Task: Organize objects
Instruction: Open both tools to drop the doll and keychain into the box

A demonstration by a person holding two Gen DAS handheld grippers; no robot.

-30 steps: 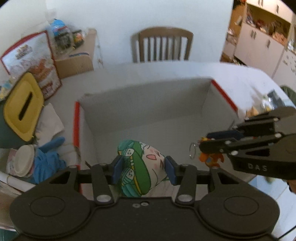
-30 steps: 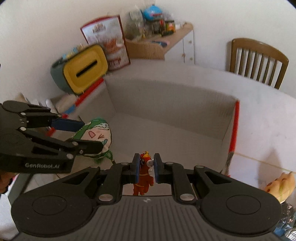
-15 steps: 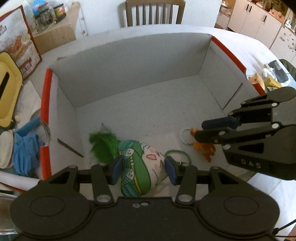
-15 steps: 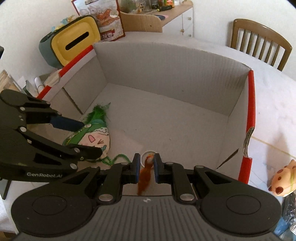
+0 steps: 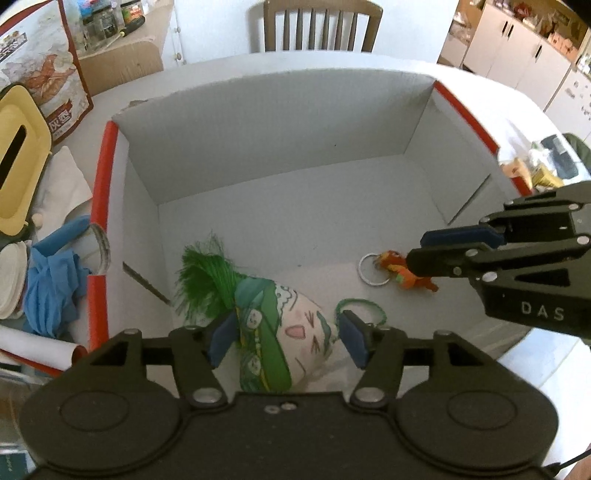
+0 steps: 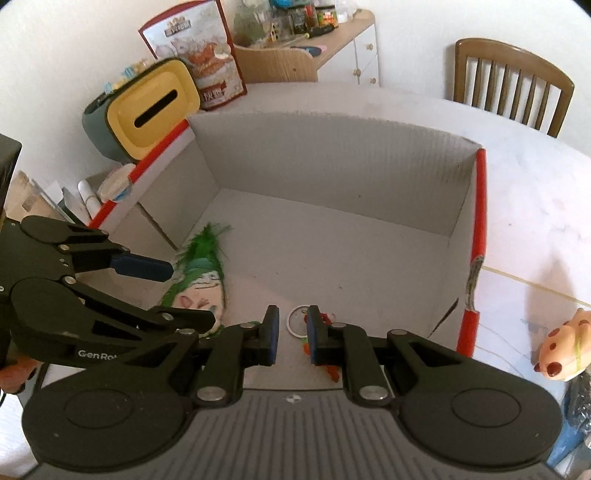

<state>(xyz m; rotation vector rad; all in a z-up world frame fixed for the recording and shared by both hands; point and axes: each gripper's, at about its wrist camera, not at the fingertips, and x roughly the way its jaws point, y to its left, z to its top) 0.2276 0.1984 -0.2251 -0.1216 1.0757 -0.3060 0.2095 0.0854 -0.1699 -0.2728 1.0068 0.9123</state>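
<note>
Green plush: my radish-faced doll with its green tassel lies on the floor of the box, near the left wall, tassel pointing away from me.
Left claw: my left claw sits with its blue pads either side of the doll; I see a gap on the right pad's side, so the pads stand apart and I read it as open around the doll, not clamped.
Orange keychain: the small orange figure with its metal ring lies on the box floor, to the right of the doll and apart from it.
Right claw: my right claw hangs over the keychain with a clear gap between its blue pads; the ring shows through that gap, and nothing is held.
Green loop: a thin green cord loop lies on the floor just beside the doll's right side.
Box: white cardboard box with red-edged side walls, open on top, standing on the pale surface.
Left of box: yellow-lidded bin, a printed snack bag, a blue cloth.
Right of box: a spotted orange toy on the surface, well apart from the box.
Far side: a wooden chair behind the surface.
</note>
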